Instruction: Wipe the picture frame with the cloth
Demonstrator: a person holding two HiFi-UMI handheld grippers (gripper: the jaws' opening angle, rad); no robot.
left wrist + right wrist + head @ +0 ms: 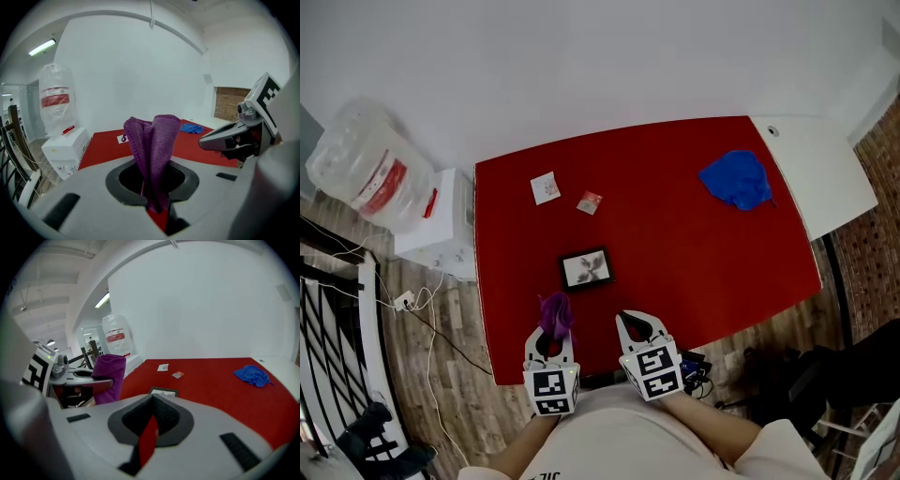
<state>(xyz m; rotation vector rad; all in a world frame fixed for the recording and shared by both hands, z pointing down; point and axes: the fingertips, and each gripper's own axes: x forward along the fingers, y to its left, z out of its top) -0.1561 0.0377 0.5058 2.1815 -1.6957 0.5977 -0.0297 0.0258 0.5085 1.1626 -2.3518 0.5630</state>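
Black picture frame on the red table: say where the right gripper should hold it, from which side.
Probably the right border of the black picture frame, approached from the near right by the right gripper. It lies flat on the red table, so only its thin edge is grippable, and that side leaves its face free for the purple cloth.

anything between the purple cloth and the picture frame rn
Nothing. In the head view only a bare strip of red table separates the purple cloth, held in the left gripper, from the picture frame.
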